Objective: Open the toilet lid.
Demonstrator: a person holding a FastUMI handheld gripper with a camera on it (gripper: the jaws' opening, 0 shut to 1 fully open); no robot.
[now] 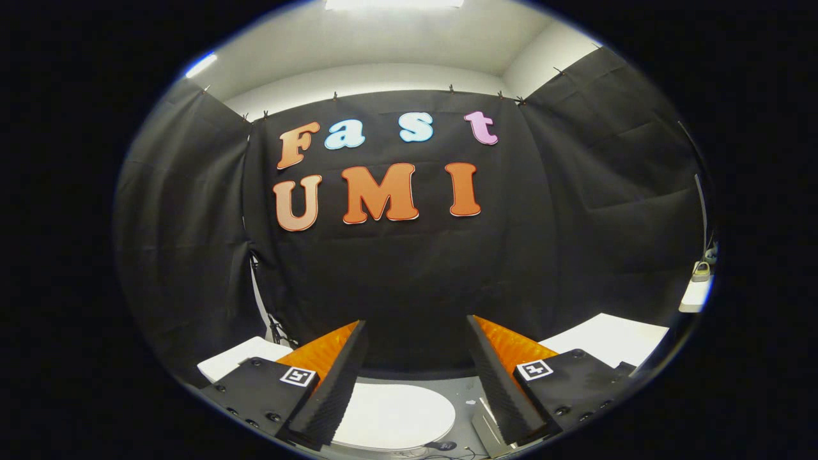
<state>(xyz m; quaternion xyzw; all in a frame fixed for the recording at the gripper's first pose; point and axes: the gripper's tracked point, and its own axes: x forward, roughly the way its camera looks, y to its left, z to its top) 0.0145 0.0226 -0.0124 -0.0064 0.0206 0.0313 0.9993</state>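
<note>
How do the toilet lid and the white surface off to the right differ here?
The lid is rounded and lies low between the fingers of the open tool. The white surface has straight edges and sits higher, beyond the right finger. Both are white and look flat.

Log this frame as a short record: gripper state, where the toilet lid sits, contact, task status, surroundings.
gripper: gripper open, jaws spread wide, nothing between them
toilet lid: white toilet lid lies flat and closed, low between the jaws
contact: none visible; the jaws appear to sit above the lid
task status: lid not yet opened
surroundings: black cloth wall beyond the jaws; white surfaces to either side; grey floor beside the lid
</note>
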